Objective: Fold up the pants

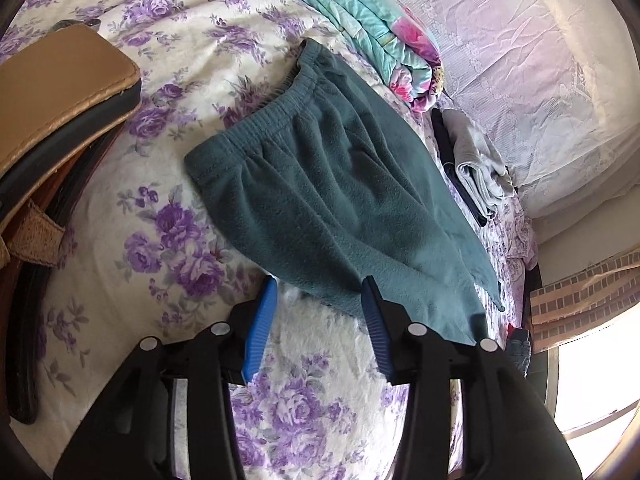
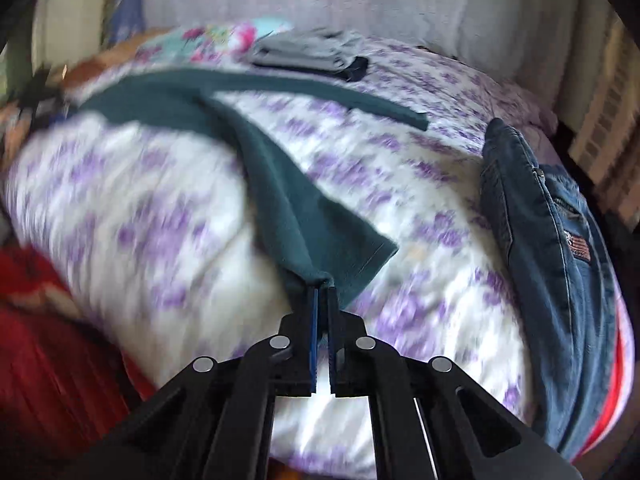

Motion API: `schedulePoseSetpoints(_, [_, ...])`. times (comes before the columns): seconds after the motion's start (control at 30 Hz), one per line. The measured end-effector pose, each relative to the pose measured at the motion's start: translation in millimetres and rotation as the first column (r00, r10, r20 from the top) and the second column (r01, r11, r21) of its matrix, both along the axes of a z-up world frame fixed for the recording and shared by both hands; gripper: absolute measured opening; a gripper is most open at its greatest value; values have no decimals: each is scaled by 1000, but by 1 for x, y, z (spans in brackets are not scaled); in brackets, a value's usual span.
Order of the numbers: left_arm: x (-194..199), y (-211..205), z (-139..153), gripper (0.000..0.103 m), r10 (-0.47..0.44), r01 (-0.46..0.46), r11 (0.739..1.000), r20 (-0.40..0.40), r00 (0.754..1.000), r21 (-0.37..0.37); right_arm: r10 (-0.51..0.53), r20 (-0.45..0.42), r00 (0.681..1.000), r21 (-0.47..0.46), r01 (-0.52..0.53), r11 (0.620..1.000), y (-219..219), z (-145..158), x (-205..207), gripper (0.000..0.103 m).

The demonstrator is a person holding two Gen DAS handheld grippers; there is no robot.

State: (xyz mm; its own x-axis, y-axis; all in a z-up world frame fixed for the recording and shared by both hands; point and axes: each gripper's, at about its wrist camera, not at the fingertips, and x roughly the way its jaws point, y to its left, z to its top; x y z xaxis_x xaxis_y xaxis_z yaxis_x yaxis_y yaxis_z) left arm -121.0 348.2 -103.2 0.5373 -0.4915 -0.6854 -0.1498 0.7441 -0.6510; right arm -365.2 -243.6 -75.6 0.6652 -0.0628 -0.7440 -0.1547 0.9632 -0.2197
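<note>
Right gripper (image 2: 324,289) pinches fleecy teal pants (image 2: 296,204), seemingly at a hem; left gripper (image 1: 322,286) gapes.

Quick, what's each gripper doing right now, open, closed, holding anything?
Left gripper: open, fingers apart at the edge of the green pants, holding nothing.
Right gripper: closed on a leg hem of the green pants.
</note>
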Motion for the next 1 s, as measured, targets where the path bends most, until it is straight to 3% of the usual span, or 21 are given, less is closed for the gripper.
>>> schedulePoseSetpoints(0.03, [0,0,0,43,0,0,1000,-1,1000,0,0,2,1000,10,0,1000,-1,2,-5,10])
schedulePoseSetpoints(0.1, [-1,1,-1,43,3,-3,1000,0,1000,1,-27,11,1000,175,24,984,-19,14,-6,10])
schedulePoseSetpoints(0.17, [-2,0,-1,43,5,-5,1000,5,1000,6,-122,31,992,404,99,909,-51,28,2,10])
schedulePoseSetpoints(0.27, [-2,-1,-1,43,6,-6,1000,11,1000,14,-280,-13,960,502,249,829,-88,26,23,12])
schedulePoseSetpoints(0.4, [-4,-2,0,43,6,-6,1000,18,1000,19,-269,-162,949,645,308,700,-106,-5,43,12])
schedulePoseSetpoints(0.47, [-4,-3,-1,44,4,-4,1000,19,1000,19,-255,-152,955,639,292,712,-96,-8,39,19])
schedulePoseSetpoints(0.53, [-3,-3,-1,44,3,-4,1000,18,1000,21,-223,-128,966,647,252,720,-91,-4,34,41])
schedulePoseSetpoints(0.67, [-4,-5,-1,50,-1,1,1000,37,999,21,-242,-122,963,666,260,699,-93,1,27,42])
schedulePoseSetpoints(0.77, [-6,-10,-2,53,-3,0,999,64,998,46,-245,-139,959,648,276,710,-93,-4,34,42])
schedulePoseSetpoints(0.83, [-8,-15,0,55,-9,2,996,83,997,84,-253,-133,958,618,280,735,-89,-8,43,32])
schedulePoseSetpoints(0.93, [-8,-25,3,60,-25,11,989,94,995,148,-277,-88,957,553,279,786,-85,0,58,6])
schedulePoseSetpoints(1.0, [-6,-30,6,64,-29,13,984,85,996,177,-292,-8,956,449,264,854,-85,21,77,6])
